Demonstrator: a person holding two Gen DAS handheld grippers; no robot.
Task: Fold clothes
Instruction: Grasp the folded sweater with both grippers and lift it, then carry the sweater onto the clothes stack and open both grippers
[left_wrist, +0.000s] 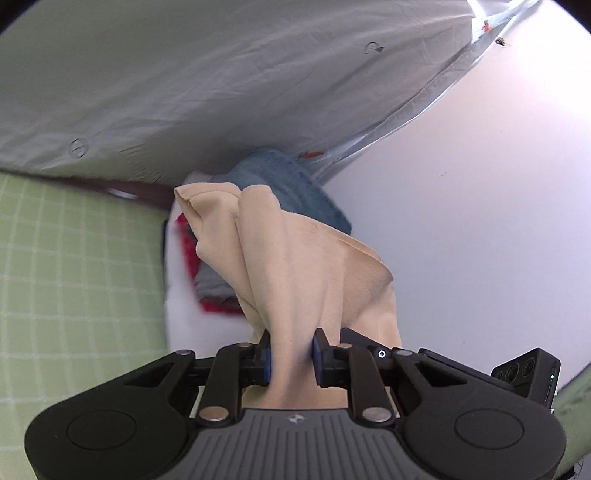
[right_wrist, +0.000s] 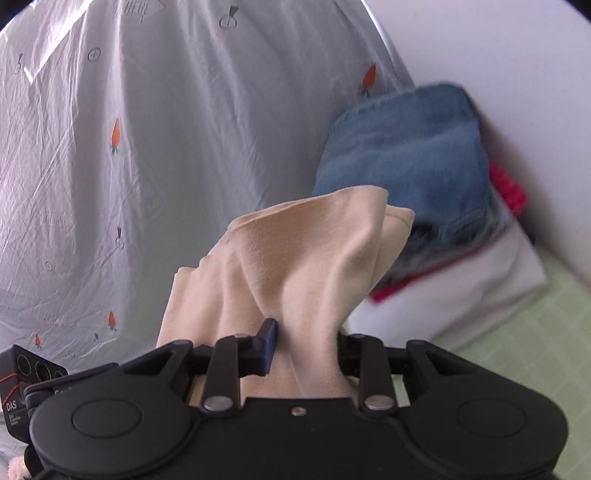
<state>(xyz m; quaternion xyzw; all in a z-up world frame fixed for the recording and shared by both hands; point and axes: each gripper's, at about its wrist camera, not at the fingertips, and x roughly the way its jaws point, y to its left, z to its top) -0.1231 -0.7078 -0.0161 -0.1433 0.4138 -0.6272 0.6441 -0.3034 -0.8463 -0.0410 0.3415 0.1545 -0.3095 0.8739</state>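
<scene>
left tool: clamped on beige cloth | right tool: clamped on same cloth

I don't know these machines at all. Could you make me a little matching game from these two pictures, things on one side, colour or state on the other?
Things:
1. cloth held in the left gripper
2. folded garment on top of the pile
3. bed sheet
4. hanging curtain

Descriptions:
A. blue
B. white with little carrots
C. beige, pinched
D. green checked

Pairs: 1-C, 2-A, 3-D, 4-B
</scene>
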